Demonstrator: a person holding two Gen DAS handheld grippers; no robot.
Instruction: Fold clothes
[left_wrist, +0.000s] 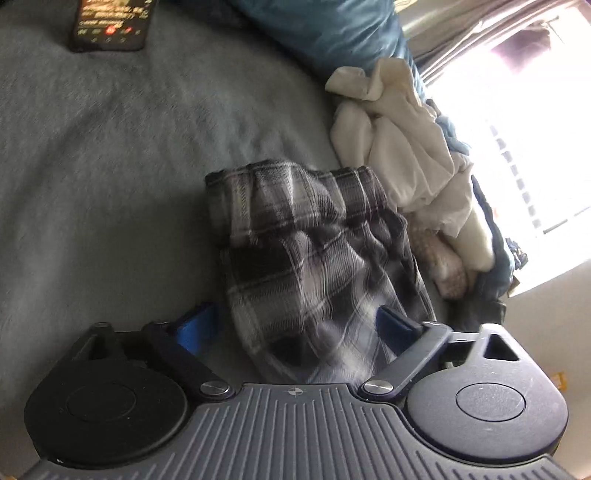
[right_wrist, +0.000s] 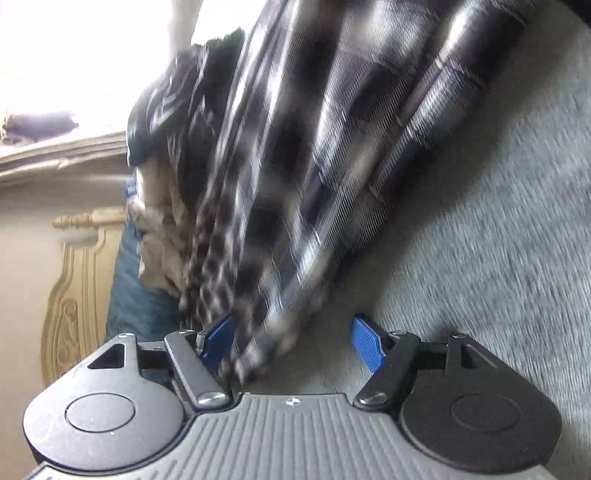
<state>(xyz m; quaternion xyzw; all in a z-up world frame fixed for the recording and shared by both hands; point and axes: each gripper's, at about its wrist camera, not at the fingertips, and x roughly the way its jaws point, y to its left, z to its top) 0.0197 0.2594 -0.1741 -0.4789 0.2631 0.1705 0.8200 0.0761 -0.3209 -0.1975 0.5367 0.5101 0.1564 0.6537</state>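
One plaid garment (left_wrist: 314, 258), one pile of unfolded clothes (left_wrist: 413, 177), one phone (left_wrist: 110, 24), one blue pillow (left_wrist: 332, 29), two grippers.

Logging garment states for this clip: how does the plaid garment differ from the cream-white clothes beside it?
The plaid garment is dark grey-and-white checked and reaches between the open left gripper fingers; the cream-white clothes are plain, crumpled in a heap, away from the gripper. Both lie on the grey blanket.
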